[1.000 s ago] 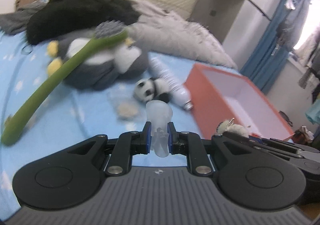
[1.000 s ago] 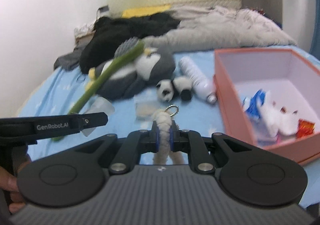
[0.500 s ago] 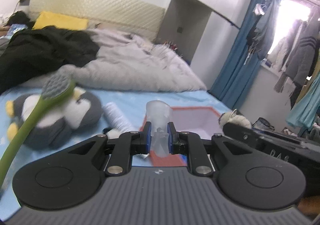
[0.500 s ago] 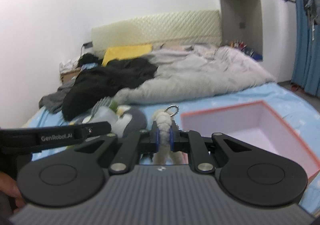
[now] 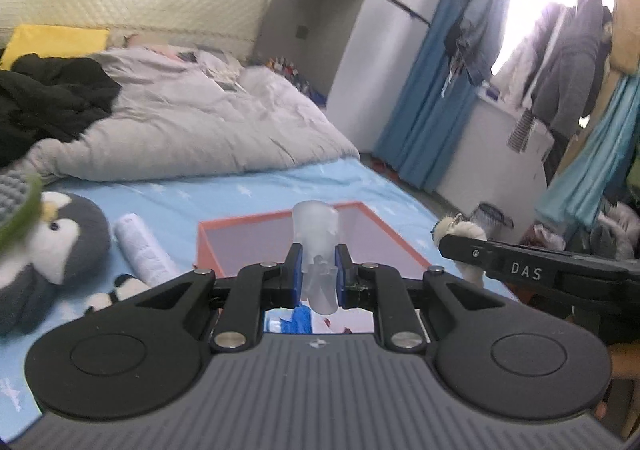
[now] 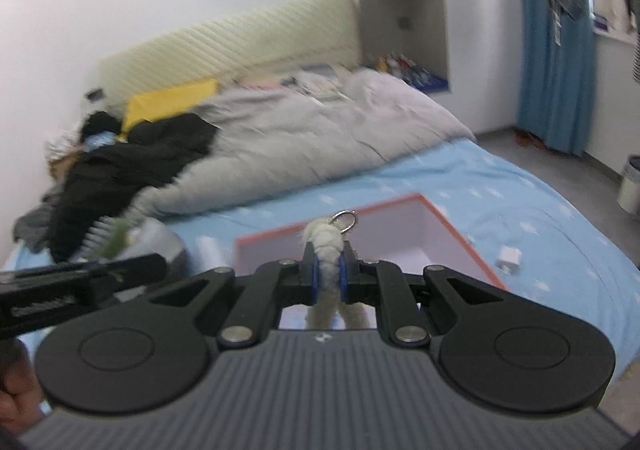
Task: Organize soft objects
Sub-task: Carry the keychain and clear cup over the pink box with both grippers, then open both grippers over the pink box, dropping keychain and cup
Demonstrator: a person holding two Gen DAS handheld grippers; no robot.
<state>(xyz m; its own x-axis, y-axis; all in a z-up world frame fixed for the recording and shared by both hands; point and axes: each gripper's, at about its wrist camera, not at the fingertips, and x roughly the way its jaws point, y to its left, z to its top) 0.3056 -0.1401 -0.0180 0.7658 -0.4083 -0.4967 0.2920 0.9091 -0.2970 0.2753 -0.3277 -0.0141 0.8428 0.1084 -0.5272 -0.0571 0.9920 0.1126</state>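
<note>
**Both grippers loaded above the orange box**

The left gripper point(image 5: 316, 274) was clamped on a frosted translucent soft toy point(image 5: 315, 226), whose rounded top stood up past the blue finger pads point(image 5: 295, 270). The right gripper point(image 6: 327, 268) was clamped on a fluffy white plush keychain point(image 6: 326, 246), its metal ring point(image 6: 345, 219) sticking up at the far end and its two pale strands hanging below the jaws.

Both tools were held over the near edge of the orange box point(image 5: 240, 220), an open, white-lined box lying on the light blue bedsheet point(image 5: 280, 186). In the left wrist view, blue and white items point(image 5: 298, 320) showed low inside the box, under the fingers; the far half of its floor looked bare. The right gripper's arm came in from the right of that view, just beside the box's right rim.

To the left of the box lay a white cylindrical roll point(image 5: 142, 250), close to its left wall, then a small panda plush point(image 5: 116, 290) and a grey penguin plush point(image 5: 52, 246). A green-edged brush head point(image 5: 18, 194) blurred the far left. Beyond the box's far rim was a strip of open sheet before the grey duvet point(image 5: 192, 126) and black clothing point(image 5: 48, 98). In the right wrist view, a small white object point(image 6: 509, 256) sat on the sheet right of the box, with open sheet running to the mattress edge.
</note>
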